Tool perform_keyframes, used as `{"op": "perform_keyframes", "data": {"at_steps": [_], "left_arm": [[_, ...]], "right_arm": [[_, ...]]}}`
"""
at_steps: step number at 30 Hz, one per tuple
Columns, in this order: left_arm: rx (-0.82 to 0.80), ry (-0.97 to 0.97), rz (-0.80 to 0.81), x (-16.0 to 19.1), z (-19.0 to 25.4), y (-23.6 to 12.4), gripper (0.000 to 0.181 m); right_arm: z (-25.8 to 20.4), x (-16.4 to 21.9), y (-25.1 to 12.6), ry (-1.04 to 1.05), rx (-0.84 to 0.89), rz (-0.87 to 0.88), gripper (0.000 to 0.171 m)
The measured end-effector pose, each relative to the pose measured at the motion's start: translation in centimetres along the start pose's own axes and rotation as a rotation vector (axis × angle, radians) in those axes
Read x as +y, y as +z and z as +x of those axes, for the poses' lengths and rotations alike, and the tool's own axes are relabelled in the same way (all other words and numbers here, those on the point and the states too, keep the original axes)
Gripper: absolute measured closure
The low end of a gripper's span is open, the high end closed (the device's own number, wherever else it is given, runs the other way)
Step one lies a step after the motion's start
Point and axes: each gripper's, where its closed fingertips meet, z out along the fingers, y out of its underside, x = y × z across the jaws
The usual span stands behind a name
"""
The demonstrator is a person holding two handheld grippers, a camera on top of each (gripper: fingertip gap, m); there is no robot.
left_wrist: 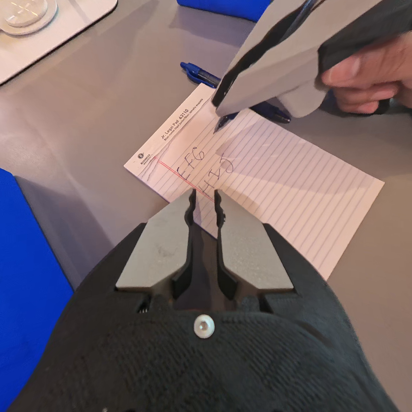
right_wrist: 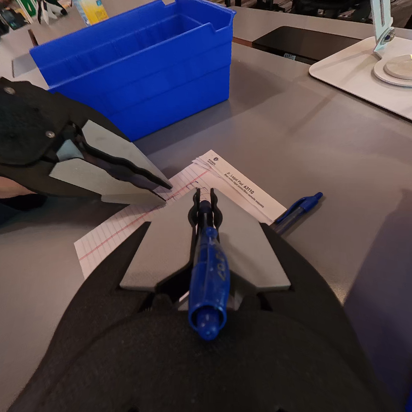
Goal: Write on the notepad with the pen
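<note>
The notepad [left_wrist: 278, 178] lay flat on the grey bench [left_wrist: 89, 111], its lined top sheet carrying two rows of handwritten letters near the red margin. My right hand-held gripper [right_wrist: 204, 189] was clamped on the blue pen [right_wrist: 208, 278], whose tip [left_wrist: 217, 128] sat at the paper near the pad's header strip. My left hand-held gripper [left_wrist: 205, 191] hovered over the pad's near edge with its jaws a little apart and nothing between them; whether it touched the paper I could not tell. A second blue pen [right_wrist: 298, 207] lay on the bench just beside the header. Behind stood a blue bin [right_wrist: 138, 73], with a white tray [right_wrist: 356, 73] off to one side.
</note>
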Motion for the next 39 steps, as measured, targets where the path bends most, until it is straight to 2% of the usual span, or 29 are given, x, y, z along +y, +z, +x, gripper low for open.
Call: {"op": "perform_keyframes", "data": {"at_steps": [9,18,21,25,27,30,34,39], "left_arm": [[-0.057,0.038,0.104,-1.9,-0.2,-0.8,0.162],[-0.058,0.13,0.136,-2.6,1.2,-0.9,0.164],[-0.005,0.127,0.164,-3.0,2.0,-1.1,0.162],[0.16,0.068,0.24,-4.0,3.9,-2.0,0.158],[0.229,0.052,0.278,-4.5,4.6,-2.6,0.158],[0.3,0.044,0.313,-5.0,5.4,-3.2,0.158],[0.35,0.036,0.356,-5.6,6.1,-4.0,0.158],[0.36,0.017,0.325,-5.2,6.0,-3.8,0.157]], "right_arm": [[0.0,0.2,0.3,-0.042,0.037,0.0,0.165],[0.5,-0.4,-0.3,-0.037,0.05,0.03,0.165],[-0.6,-1.6,-1.2,-0.002,-0.057,0.092,0.165],[-3.2,-4.5,-3.6,0.077,-0.306,0.234,0.165],[-4.4,-5.1,-4.6,0.129,-0.432,0.255,0.165],[-5.4,-5.2,-5.1,0.16,-0.531,0.252,0.166],[-6.2,-4.5,-4.8,0.139,-0.562,0.209,0.165],[-7.4,-3.8,-4.4,0.116,-0.604,0.168,0.165]]}}
